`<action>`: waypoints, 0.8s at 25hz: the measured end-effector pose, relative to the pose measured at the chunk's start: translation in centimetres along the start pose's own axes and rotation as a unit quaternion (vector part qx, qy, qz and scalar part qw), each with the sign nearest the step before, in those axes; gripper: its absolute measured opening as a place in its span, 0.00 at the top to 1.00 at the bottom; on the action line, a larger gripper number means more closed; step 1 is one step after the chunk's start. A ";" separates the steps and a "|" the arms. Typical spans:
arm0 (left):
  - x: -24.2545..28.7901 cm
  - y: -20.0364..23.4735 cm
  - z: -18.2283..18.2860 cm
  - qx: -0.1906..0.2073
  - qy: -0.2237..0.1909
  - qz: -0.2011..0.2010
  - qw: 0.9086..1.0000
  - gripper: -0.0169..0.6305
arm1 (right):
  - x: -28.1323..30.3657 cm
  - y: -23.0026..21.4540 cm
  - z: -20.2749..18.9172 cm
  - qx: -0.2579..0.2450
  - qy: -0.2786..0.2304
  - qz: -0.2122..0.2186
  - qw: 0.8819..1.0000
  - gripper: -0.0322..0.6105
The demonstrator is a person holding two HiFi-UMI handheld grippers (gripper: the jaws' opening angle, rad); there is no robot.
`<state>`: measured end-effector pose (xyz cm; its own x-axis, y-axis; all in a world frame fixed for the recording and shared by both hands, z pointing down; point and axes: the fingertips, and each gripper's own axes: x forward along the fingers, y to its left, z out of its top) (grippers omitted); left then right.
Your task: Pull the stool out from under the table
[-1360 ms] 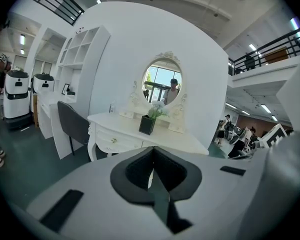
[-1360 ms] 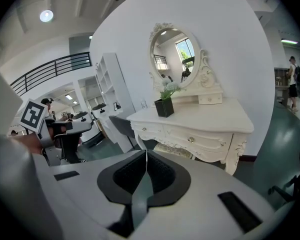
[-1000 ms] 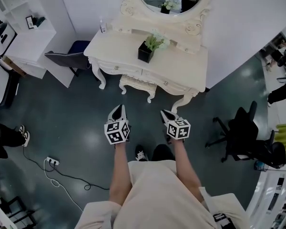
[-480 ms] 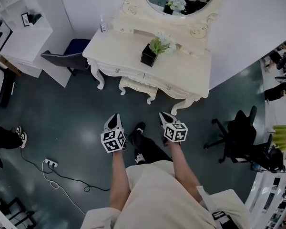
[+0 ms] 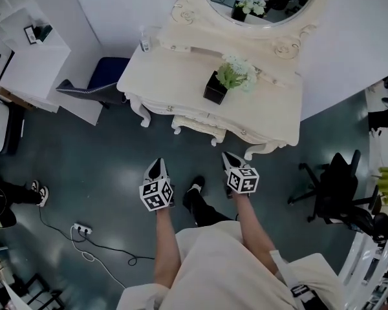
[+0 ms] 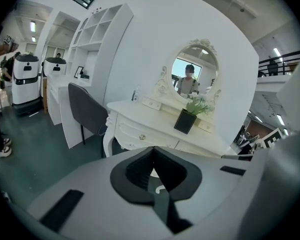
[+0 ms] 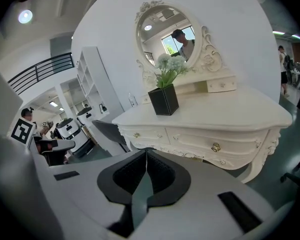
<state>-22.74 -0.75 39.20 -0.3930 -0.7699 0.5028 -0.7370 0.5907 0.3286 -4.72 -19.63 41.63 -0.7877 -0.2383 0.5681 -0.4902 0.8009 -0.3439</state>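
- Both your claws were pinched fully closed with nothing in them: left claw (image 5: 156, 166), right claw (image 5: 227, 157).
- The stool (image 5: 197, 130) sat tucked under the white dressing table (image 5: 174, 70), with only its front edge poking out.
- It was ahead of both claws, not touching either, and lined up roughly between them.
- My guess is a stiff carved frame, not too heavy, that should slide okay on that smooth floor (image 5: 103, 160). I'd grab the front edge, one claw near each corner, after opening up.

Bright, even light — fisheye edges dark (gripper views).
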 end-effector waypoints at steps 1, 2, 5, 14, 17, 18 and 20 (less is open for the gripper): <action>0.6 0.2 0.5 0.005 0.002 -0.001 1.000 0.95 | 0.7 0.0 0.4 0.001 -0.001 -0.002 1.000 0.88; 1.2 0.3 1.0 0.010 0.004 -0.002 1.000 0.95 | 1.2 -0.1 0.8 0.004 -0.002 -0.005 1.000 0.88; 3.1 1.1 2.5 0.024 0.013 -0.004 1.000 0.95 | 3.0 0.1 1.5 0.017 -0.008 -0.011 1.000 0.88; 9.2 1.7 0.8 0.101 0.072 -0.043 0.991 0.95 | 8.0 -2.1 -0.7 0.041 0.008 -0.043 0.998 0.88; 11.3 2.0 -1.1 0.101 0.094 -0.057 0.989 0.95 | 7.9 -3.4 -2.4 0.049 0.025 -0.057 0.997 0.88; 12.1 1.9 -1.4 0.104 0.098 -0.063 0.988 0.95 | 7.8 -3.8 -2.9 0.054 0.029 -0.063 0.996 0.88; 13.3 2.1 -2.0 0.117 0.105 -0.077 0.985 0.95 | 7.7 -4.5 -4.1 0.058 0.041 -0.072 0.995 0.88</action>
<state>-28.40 -9.26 48.16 -0.1631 -0.7644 0.6238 -0.8951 0.3805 0.2322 -7.01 -22.84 50.59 -0.6758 -0.2961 0.6750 -0.6390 0.6917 -0.3364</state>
